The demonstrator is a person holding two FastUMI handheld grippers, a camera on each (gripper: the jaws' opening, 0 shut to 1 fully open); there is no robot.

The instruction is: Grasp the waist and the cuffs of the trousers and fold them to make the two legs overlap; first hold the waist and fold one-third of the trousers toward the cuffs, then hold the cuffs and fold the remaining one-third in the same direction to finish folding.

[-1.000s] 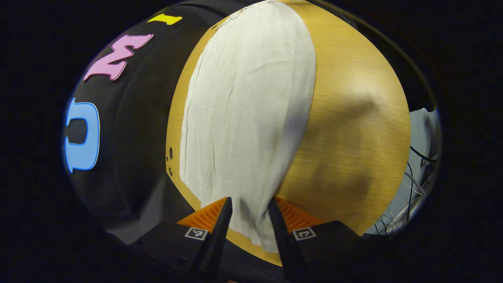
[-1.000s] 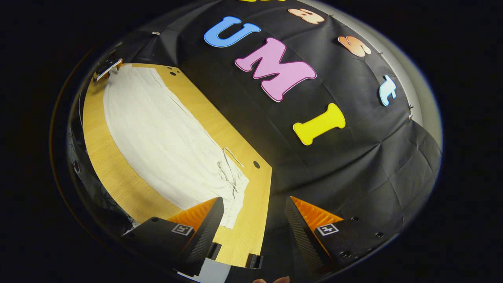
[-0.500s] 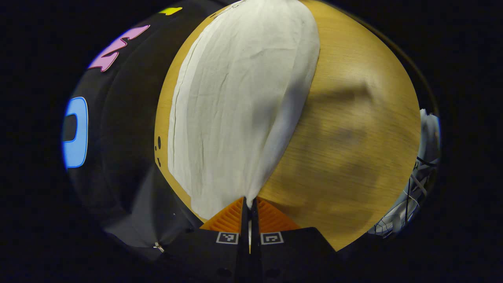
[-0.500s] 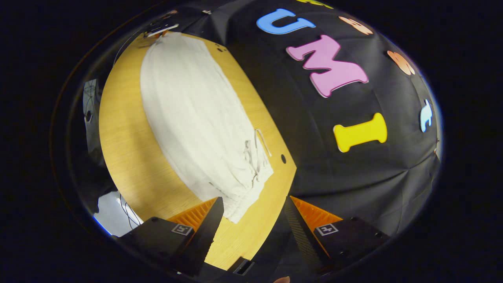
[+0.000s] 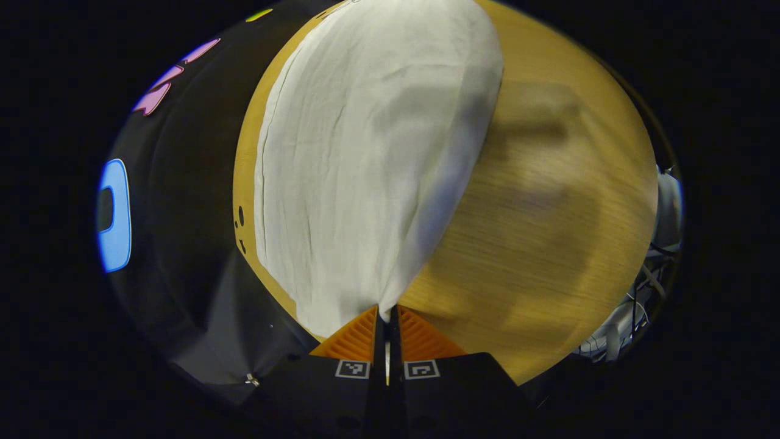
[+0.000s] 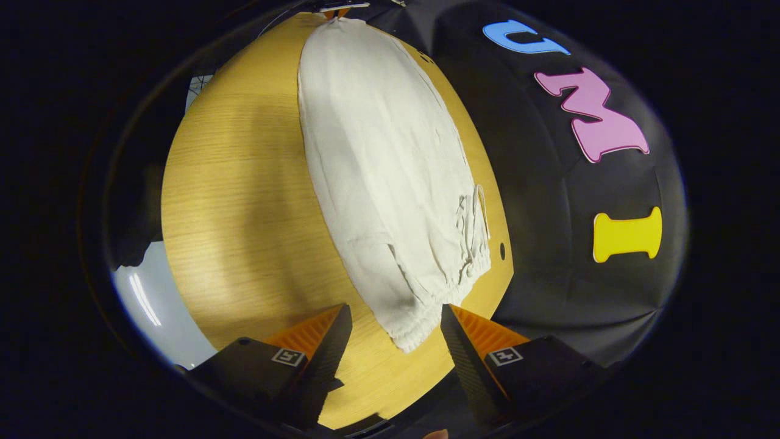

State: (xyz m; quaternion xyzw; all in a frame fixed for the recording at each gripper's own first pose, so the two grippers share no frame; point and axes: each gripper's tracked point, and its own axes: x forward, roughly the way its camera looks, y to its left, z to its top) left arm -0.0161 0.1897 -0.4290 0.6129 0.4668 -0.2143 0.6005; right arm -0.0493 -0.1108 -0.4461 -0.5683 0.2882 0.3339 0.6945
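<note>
At the cuff end of the trousers [image 5: 365,158] lying on the table [image 5: 536,244], the left gripper [image 5: 387,323], newly closed, is pinching fabric; the right gripper [image 6: 396,329] is now straddling the waist [image 6: 426,305], jaws spread, so lifting can begin.

No readable text, labels or numbers anywhere.

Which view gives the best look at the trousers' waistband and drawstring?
The right gripper view: the gathered waistband and drawstring lie just ahead of the open right gripper. The left gripper view has them tiny and indistinct at the trousers' far end.
</note>
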